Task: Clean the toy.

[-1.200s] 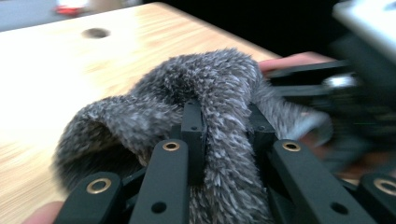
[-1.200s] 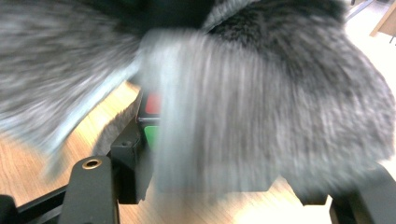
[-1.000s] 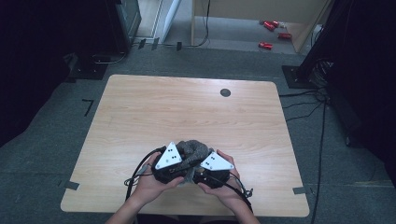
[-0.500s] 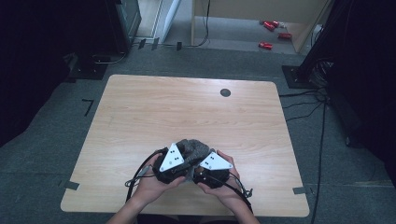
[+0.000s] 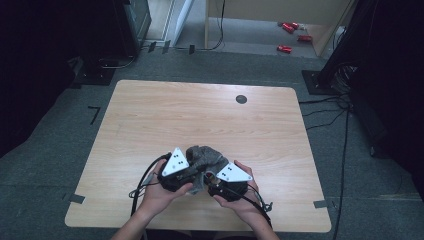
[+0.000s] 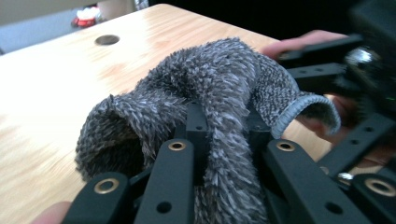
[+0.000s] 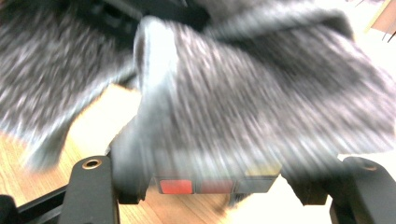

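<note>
Sock between left hand-held gripper jaws

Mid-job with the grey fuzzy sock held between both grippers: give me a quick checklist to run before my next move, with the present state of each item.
1. Left gripper clamped on the sock: ok, the jaws pinch a fold of fuzzy fabric.
2. Right gripper holding the sock: cannot tell, its view is blurred; fabric lies across the jaws.
3. Sock's ribbed cuff located: ok, it sits open toward the right gripper's side in the left gripper view.
4. Sock clear of the table: cannot tell, it is bunched between the grippers.
5. Free table ahead: ok, bare wood up to the round hole.
</note>
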